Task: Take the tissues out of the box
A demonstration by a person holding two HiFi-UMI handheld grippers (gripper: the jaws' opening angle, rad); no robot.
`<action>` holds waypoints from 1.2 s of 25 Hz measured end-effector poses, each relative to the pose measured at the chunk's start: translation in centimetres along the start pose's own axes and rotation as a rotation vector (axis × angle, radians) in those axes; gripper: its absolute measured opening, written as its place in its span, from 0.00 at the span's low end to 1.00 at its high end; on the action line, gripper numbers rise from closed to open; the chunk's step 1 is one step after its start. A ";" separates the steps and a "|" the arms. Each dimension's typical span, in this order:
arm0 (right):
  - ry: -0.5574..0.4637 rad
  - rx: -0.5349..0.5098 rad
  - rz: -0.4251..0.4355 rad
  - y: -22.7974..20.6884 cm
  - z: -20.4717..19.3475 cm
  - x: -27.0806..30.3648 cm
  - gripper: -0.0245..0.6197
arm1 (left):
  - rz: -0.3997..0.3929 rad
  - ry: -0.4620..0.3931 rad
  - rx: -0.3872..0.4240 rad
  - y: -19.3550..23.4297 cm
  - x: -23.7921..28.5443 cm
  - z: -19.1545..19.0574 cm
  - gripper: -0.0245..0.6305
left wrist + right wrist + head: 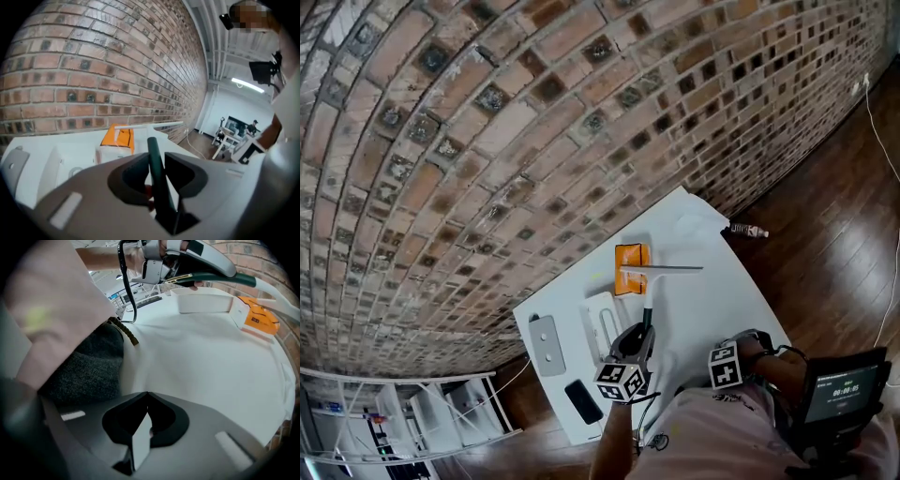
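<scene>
The orange-topped tissue box (630, 262) stands on the white table (712, 300), near its far side. It also shows in the left gripper view as the tissue box (119, 139) and in the right gripper view as the tissue box (258, 318). My left gripper (647, 317) hovers over the table's near half and points at the box from a short way off. Its dark green fingers (154, 159) are pressed together with nothing between them. My right gripper (147, 411) is shut and empty, low at the table's near edge beside my body.
A thin white bar (667, 268) lies across by the tissue box. An open white box (602, 319), a grey device (546, 344) and a black phone (583, 401) sit on the table's left part. A bottle (748, 230) lies on the wooden floor, and a brick wall rises behind.
</scene>
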State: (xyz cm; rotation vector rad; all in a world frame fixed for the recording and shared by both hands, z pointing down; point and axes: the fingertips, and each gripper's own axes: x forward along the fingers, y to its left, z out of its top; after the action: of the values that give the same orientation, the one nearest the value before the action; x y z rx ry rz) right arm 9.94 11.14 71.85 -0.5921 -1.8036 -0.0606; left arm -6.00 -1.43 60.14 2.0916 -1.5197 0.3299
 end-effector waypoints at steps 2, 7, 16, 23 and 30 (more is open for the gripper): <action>0.019 -0.012 0.001 0.1 -0.1 0.0 0.04 | 0.000 0.025 0.008 0.0 0.3 -0.5 0.21; 0.018 -0.013 0.023 0.3 0.0 -0.1 0.04 | 0.055 0.046 0.044 0.5 0.3 -1.9 0.21; 0.031 -0.028 -0.019 0.1 0.0 0.0 0.04 | 0.157 0.048 0.120 3.0 1.5 -1.8 0.20; 0.054 -0.035 -0.016 0.2 -0.2 0.0 0.04 | 0.180 -0.027 0.160 2.7 2.0 0.5 0.20; 0.055 -0.023 -0.015 0.3 -0.2 0.0 0.04 | 0.315 -0.090 0.287 4.3 1.5 2.0 0.20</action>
State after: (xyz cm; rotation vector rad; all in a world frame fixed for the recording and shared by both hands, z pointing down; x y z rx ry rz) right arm 10.25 11.31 71.83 -0.5879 -1.7557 -0.1065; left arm -9.78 -4.72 60.35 2.0961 -1.9595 0.6076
